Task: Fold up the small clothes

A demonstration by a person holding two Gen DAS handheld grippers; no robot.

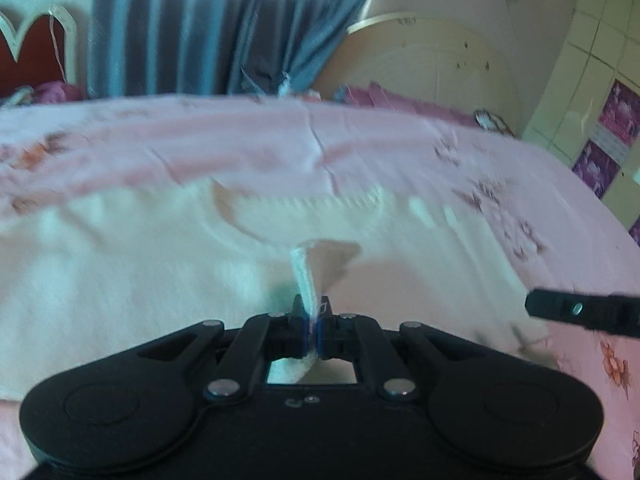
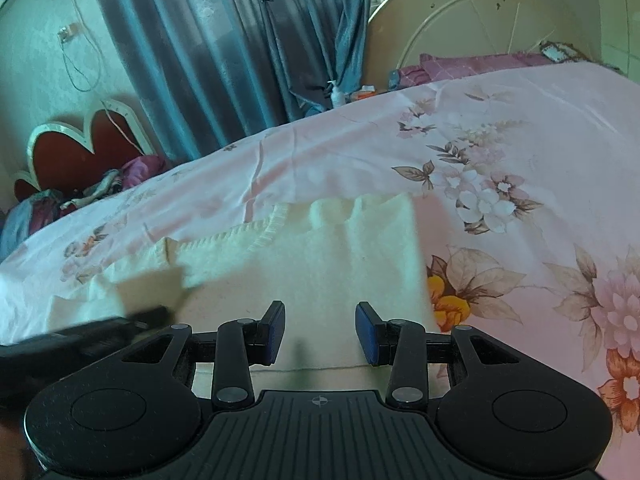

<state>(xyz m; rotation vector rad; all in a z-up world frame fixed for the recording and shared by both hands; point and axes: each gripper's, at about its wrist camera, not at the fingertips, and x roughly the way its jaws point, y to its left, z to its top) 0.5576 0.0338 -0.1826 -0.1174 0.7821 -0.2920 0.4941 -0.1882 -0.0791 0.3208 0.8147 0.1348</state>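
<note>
The cream knit garment [image 2: 320, 264] lies spread on the pink floral bedsheet [image 2: 520, 128], its ribbed edge [image 2: 256, 236] toward the far side of the bed and its near hem just ahead of your right-hand tool. In the left wrist view the same garment [image 1: 120, 272] is motion-blurred, and a thin ridge of its fabric rises off the sheet into your left gripper [image 1: 311, 320].

Your left gripper is clamped on that pinched fold: the two pads meet with the cloth between them, and a bit of fabric shows through the gap behind the jaws.

Your right gripper [image 2: 320, 332] stands with its fingers spread apart, blue pads [image 2: 370, 332] facing each other, nothing between them. It hovers over the near part of the garment; contact with the cloth cannot be told. Its dark finger tip shows at the right edge of the left wrist view, and the left tool shows as a dark blur at lower left of the right wrist view.

Beyond the bed: blue-grey curtain [image 2: 240, 40], cream arched headboard [image 2: 480, 12], a red heart-shaped cushion [image 2: 84, 148], purple pillows [image 2: 460, 66].
</note>
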